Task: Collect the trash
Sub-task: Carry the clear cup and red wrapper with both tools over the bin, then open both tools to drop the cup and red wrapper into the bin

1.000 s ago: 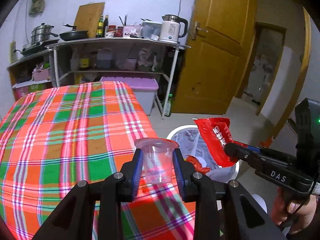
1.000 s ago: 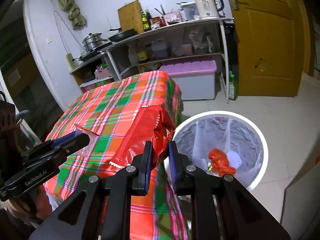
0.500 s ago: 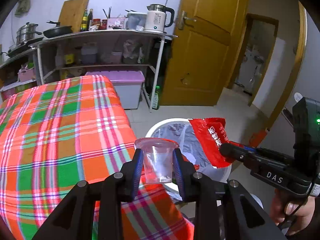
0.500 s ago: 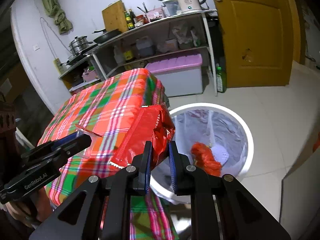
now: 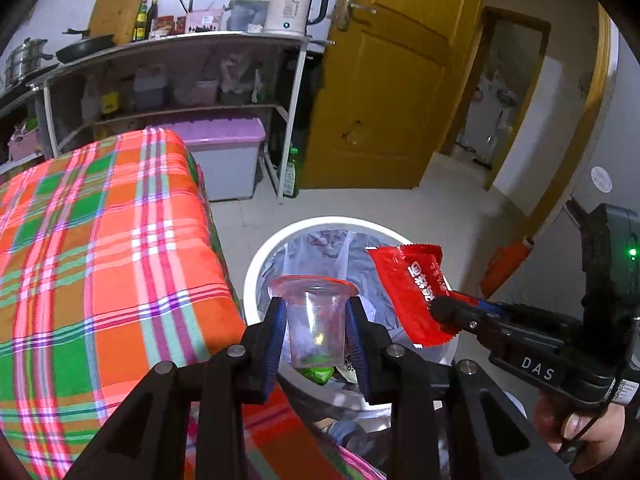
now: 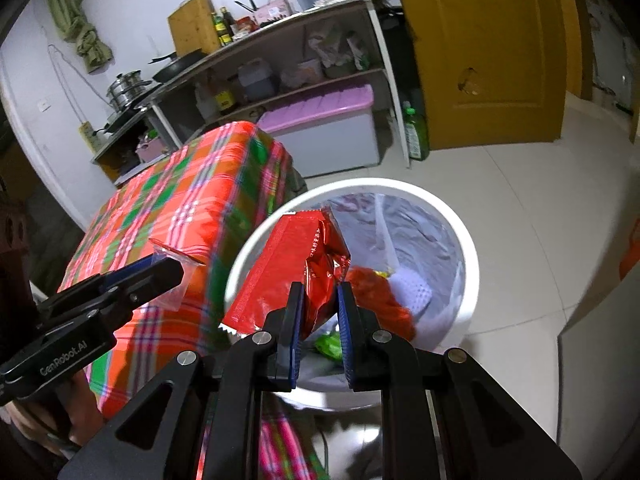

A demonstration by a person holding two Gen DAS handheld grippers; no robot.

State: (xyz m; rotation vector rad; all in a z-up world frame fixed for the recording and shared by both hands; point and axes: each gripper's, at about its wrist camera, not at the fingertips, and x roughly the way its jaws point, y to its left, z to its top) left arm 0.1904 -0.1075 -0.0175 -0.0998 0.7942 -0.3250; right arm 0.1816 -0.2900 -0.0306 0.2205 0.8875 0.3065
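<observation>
My left gripper is shut on a clear plastic cup, held upright over the near rim of the white trash bin. My right gripper is shut on a red snack wrapper, which hangs over the bin's open mouth. In the left wrist view the wrapper and the right gripper come in from the right, just beside the cup. The right wrist view shows the left gripper at the left with the cup. Red and green rubbish lies inside the lined bin.
A table under an orange, green and pink plaid cloth stands right beside the bin on the left. Behind it are a metal shelf with a kettle, pans and bottles, a purple-lidded storage box, and a yellow door. Pale tiled floor surrounds the bin.
Both grippers have moved off the table edge toward the bin and lower, carrying the cup and the wrapper. The bin now looks larger and sits directly under both items.
</observation>
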